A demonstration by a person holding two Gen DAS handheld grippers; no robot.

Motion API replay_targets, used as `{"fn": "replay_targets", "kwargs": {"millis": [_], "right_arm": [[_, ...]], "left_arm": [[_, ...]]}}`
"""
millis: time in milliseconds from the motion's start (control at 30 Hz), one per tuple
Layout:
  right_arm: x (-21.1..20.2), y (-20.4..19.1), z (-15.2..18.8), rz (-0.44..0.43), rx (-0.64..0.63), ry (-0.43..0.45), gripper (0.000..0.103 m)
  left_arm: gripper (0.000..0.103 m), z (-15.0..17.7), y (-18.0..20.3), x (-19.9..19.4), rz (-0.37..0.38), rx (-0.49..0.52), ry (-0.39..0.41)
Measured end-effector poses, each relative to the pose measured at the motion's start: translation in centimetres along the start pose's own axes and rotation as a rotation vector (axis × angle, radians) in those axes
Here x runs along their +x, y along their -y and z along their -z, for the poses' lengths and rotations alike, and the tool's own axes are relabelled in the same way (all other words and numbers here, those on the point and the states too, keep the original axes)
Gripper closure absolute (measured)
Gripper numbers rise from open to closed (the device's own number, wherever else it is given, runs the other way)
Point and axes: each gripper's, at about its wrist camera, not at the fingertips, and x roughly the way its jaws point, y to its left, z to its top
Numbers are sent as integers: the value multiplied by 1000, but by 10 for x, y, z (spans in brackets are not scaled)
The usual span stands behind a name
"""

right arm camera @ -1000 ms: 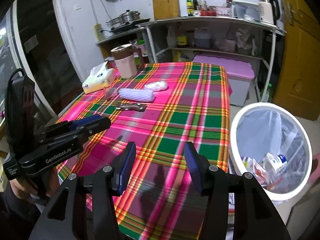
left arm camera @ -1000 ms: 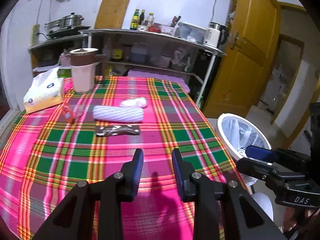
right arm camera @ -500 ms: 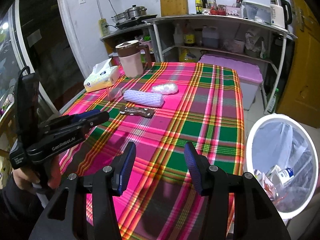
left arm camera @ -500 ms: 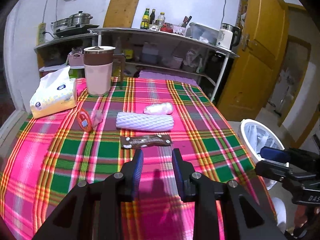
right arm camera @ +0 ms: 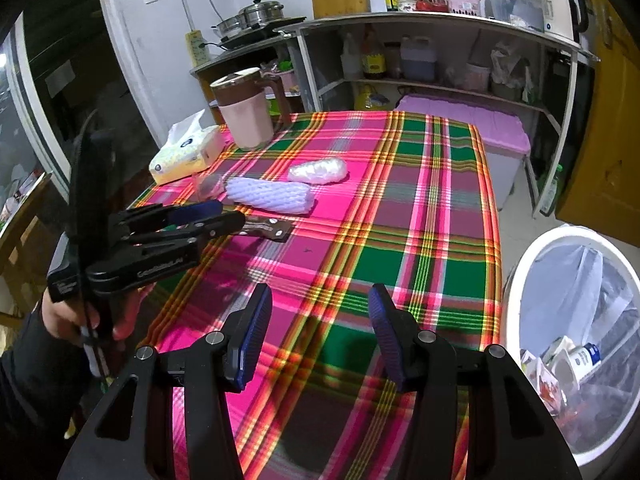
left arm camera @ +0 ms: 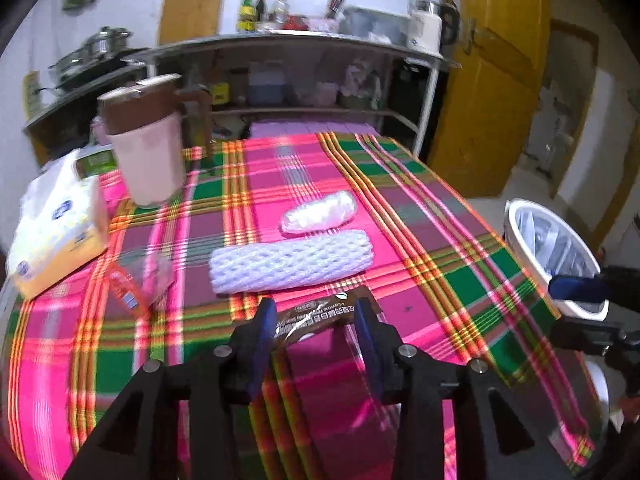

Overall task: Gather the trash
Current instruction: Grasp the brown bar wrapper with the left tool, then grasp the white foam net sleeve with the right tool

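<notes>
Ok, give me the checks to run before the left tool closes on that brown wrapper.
1. Left tool open: ok, its fingers stand apart.
2. Brown wrapper between the fingers: ok, it lies across the gap on the tablecloth.
3. White foam net out of the grasp: ok, it lies just beyond the wrapper; whether they touch, cannot tell.
4. Fingers low enough to pinch the flat wrapper: cannot tell.
5. Right tool out of the way: ok, open and empty over the near cloth.
6. Trash bin ready: ok, lined, open, beside the table with trash inside.
</notes>
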Motion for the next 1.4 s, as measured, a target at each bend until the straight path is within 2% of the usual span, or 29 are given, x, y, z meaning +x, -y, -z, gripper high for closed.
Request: {"fn": "replay_targets", "kwargs": {"millis": [267,433,467,533,600,800,1000,1233,1400], "right_arm": [[13,13,-6,1,23,-13,52],[16,15,-8,1,26,-17,52],[16,14,-8,0,25,-17,52],[15,13,-9,-2,20,-15,52],[14,10,-9,-3,14,-13,52],[11,-2,-14,-7,-18,-1,52],[13,-17,-18,-31,-63,-1,52],[29,-44,-32,-74,-171,1,52],[52,-50,-46,-68,-227,-10,52]], "left_arm": [[50,-5,1,35,15,148,-112],[51,1,6,33,6,164,-111],[53,2,7,31,0,154,-114],[73,5,10,28,6,132,-114],[82,10,15,22,-16,125,-108],[83,29,19,-5,-42,22,-71],[83,39,3,-37,-63,-113,-4],[83,40,-14,-63,-75,-181,54],[83,42,-26,-72,-80,-224,80]]}}
